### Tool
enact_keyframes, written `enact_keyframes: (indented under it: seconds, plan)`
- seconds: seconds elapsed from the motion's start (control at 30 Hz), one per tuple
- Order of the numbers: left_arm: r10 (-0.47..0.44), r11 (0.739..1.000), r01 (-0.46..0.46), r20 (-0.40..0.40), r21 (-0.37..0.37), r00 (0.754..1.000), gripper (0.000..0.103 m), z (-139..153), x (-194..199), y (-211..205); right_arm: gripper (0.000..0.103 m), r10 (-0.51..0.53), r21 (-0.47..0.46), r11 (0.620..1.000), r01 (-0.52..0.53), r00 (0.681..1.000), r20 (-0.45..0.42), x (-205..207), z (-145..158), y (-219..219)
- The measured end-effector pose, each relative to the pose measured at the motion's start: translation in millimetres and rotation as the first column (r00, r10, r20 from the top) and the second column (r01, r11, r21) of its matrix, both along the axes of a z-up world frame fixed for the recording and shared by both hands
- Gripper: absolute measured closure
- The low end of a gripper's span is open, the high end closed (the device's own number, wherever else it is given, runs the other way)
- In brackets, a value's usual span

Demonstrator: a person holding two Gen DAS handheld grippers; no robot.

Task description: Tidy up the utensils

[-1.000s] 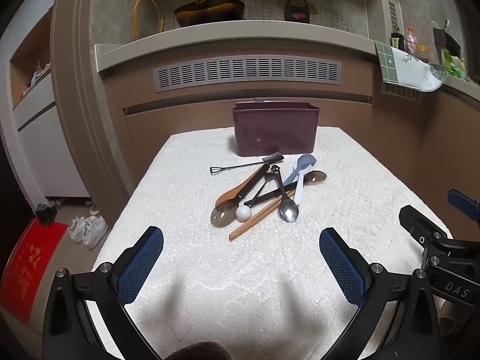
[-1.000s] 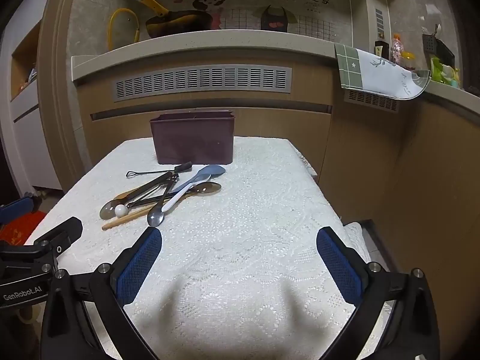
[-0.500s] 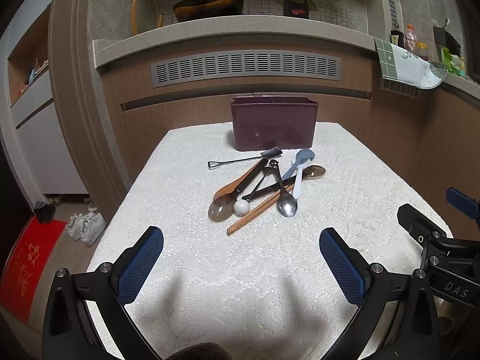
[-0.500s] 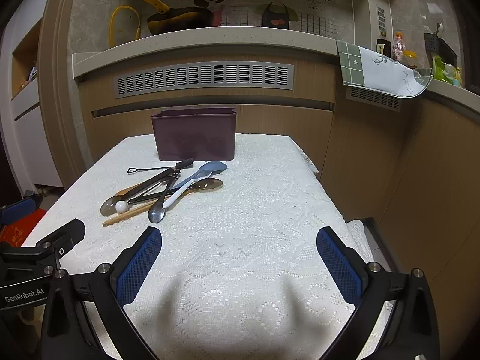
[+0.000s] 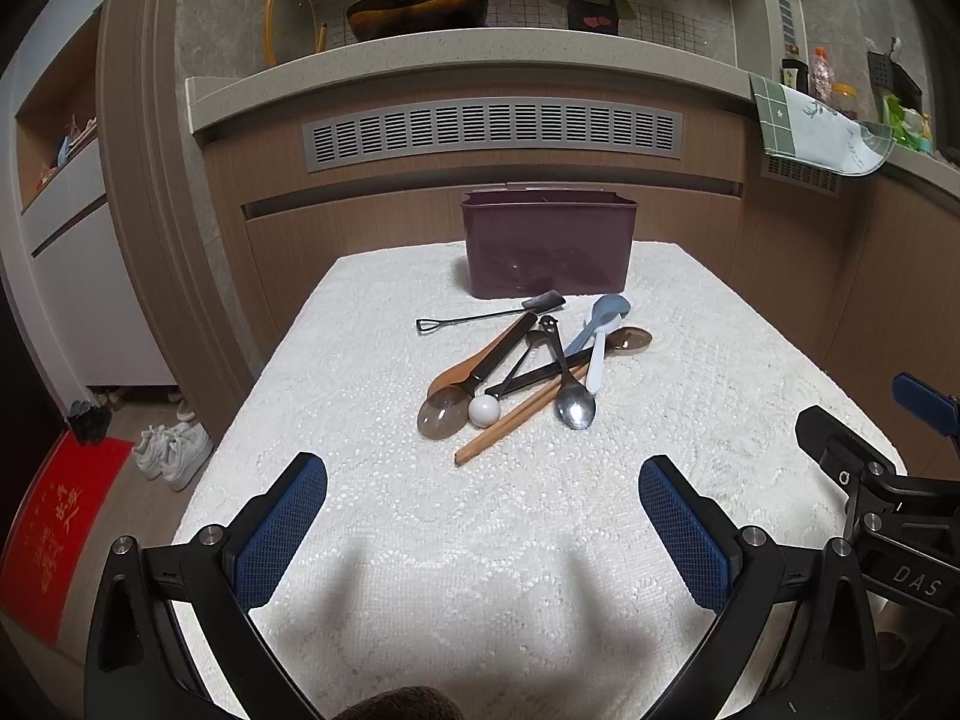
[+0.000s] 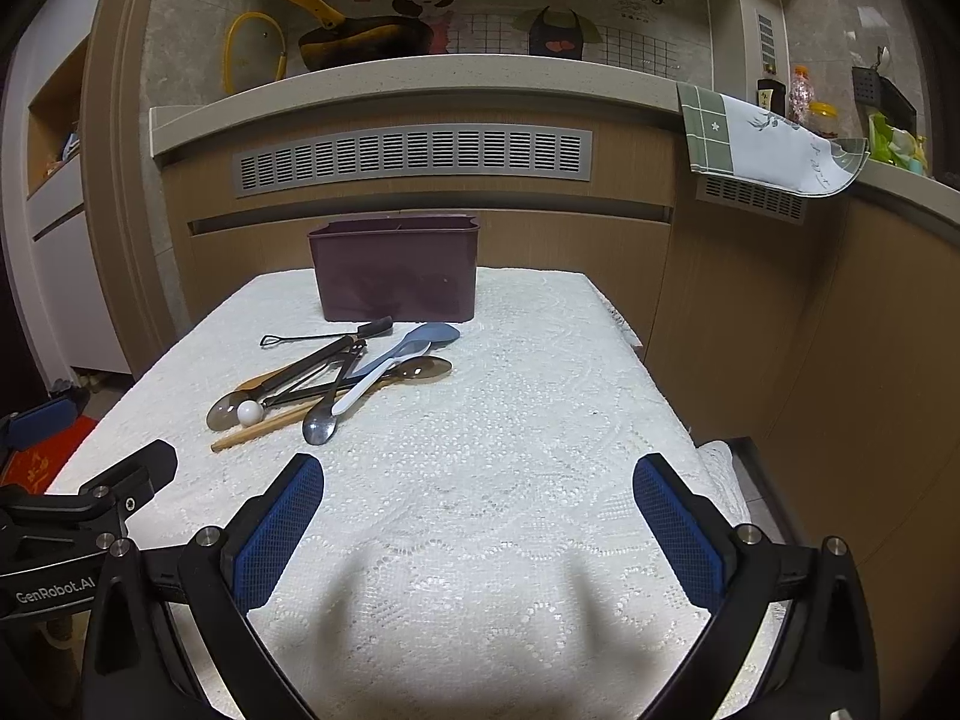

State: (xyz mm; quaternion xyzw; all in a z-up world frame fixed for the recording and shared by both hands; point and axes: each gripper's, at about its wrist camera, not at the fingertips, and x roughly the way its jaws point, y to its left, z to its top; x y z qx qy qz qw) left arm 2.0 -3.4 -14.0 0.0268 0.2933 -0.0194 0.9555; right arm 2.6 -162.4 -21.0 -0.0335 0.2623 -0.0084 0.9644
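Note:
A pile of utensils [image 5: 528,369] lies mid-table on the white lace cloth: a wooden spoon, a metal spoon [image 5: 573,402], a light blue spoon [image 5: 603,324], chopsticks, black-handled tools and a white ball. Behind it stands a dark purple utensil box [image 5: 549,243]. The pile [image 6: 336,372] and the box [image 6: 396,270] also show in the right wrist view. My left gripper [image 5: 480,531] is open and empty, well short of the pile. My right gripper [image 6: 477,531] is open and empty, to the right of the pile.
The table [image 5: 750,348] stands against a wooden counter front with a vent grille [image 5: 492,132]. The table's right edge [image 6: 654,378] drops off beside a brown cabinet. Shoes [image 5: 174,450] and a red mat [image 5: 54,528] lie on the floor at the left.
Both grippers have tilted or risen slightly, so the table and pile sit a little lower and closer in each view. Nothing on the table has moved.

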Motion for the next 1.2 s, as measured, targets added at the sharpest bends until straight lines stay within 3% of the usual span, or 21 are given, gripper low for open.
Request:
enact_keyframes:
  seconds: [1.2]
  plan:
    - [0.004, 1.0, -0.004, 0.0, -0.004, 1.0, 0.0, 1.5, 0.4, 3.0, 0.0, 0.0, 0.003, 1.0, 0.0, 1.0, -0.005, -0.7, -1.6, -0.2]
